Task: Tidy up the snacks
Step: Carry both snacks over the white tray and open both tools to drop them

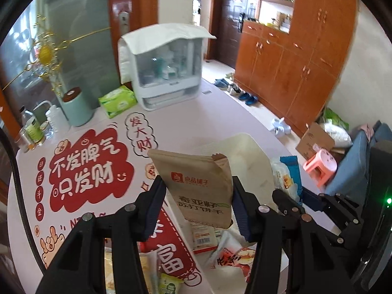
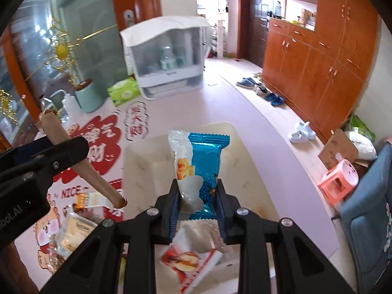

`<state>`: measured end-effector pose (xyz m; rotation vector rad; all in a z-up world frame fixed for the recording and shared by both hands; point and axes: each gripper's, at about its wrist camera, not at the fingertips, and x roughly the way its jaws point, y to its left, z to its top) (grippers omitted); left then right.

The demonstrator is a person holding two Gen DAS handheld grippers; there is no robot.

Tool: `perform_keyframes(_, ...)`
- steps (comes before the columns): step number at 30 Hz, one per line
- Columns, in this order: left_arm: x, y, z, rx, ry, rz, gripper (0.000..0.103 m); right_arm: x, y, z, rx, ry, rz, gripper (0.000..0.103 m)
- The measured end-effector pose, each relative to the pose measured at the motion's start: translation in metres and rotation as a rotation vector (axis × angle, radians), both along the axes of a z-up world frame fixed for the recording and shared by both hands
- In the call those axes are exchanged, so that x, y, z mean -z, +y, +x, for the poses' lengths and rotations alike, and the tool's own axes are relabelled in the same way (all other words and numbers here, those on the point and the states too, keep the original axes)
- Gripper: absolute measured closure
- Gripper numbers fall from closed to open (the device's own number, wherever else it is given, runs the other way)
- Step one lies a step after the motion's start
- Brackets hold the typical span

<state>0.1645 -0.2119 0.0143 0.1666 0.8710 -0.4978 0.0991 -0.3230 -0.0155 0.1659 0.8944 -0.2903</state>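
At the far left of the left wrist view, jars and a pale green canister (image 1: 76,109) stand at the back of the counter (image 1: 196,112), with a green tissue pack (image 1: 117,101) and a white covered rack (image 1: 163,69) to their right. Below them the counter's mat shows a red cartoon print (image 1: 85,169). In the lower middle of that frame the left gripper (image 1: 199,204) has its fingers closed narrowly on a tan cracker packet (image 1: 196,186), which stands upright between the pads, lifted above a cream tray (image 1: 247,144). More loose snacks lie under it, among them a red-and-white packet (image 1: 229,257) at the tray's near end. Further right, the right gripper (image 2: 198,202) pinches a blue-and-white snack packet (image 2: 196,166) low down, its fingers nearly together, the packet rising upright over the same cream tray in the middle of the right wrist view. At that view's left edge the tan packet shows edge-on in the other gripper, with a few wrapped snacks (image 2: 71,232) still scattered on the mat at lower left. At the right edge, off the counter, are a wooden cabinet (image 2: 318,68) and a pink stool (image 2: 339,178). The step in hand looks like carrying two packets at once to the tray. The next move likely calls for lowering each packet over a bare part of the tray and letting the fingers part, without the two grippers crowding each other.
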Motion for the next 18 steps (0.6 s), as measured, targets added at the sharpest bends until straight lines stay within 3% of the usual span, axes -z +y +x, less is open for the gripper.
perform_keyframes(6, 0.016, -0.024, 0.001, 0.04, 0.016, 0.048, 0.05, 0.013, -0.021, 0.0, 0.045, 0.048, -0.022, 0.074)
perform_keyframes(8, 0.018, -0.028, 0.001, 0.055, 0.022, 0.056, 0.026, 0.016, -0.026, 0.0, 0.055, 0.058, -0.022, 0.071)
perform_keyframes(9, 0.02, -0.029, 0.001, 0.057, 0.016, 0.063, 0.008, 0.018, -0.03, 0.001, 0.063, 0.064, -0.017, 0.066)
perform_keyframes(10, 0.02, -0.03, 0.0, 0.051, 0.001, 0.068, 0.004, 0.02, -0.033, 0.002, 0.068, 0.066, -0.013, 0.062)
perform_keyframes(12, 0.022, -0.031, 0.0, 0.053, -0.019, 0.075, 0.003, 0.024, -0.038, 0.002, 0.084, 0.069, -0.001, 0.048)
perform_keyframes(18, 0.032, -0.03, 0.006, 0.044, 0.006, 0.103, 0.003, 0.034, -0.037, 0.007, 0.083, 0.093, -0.015, 0.046)
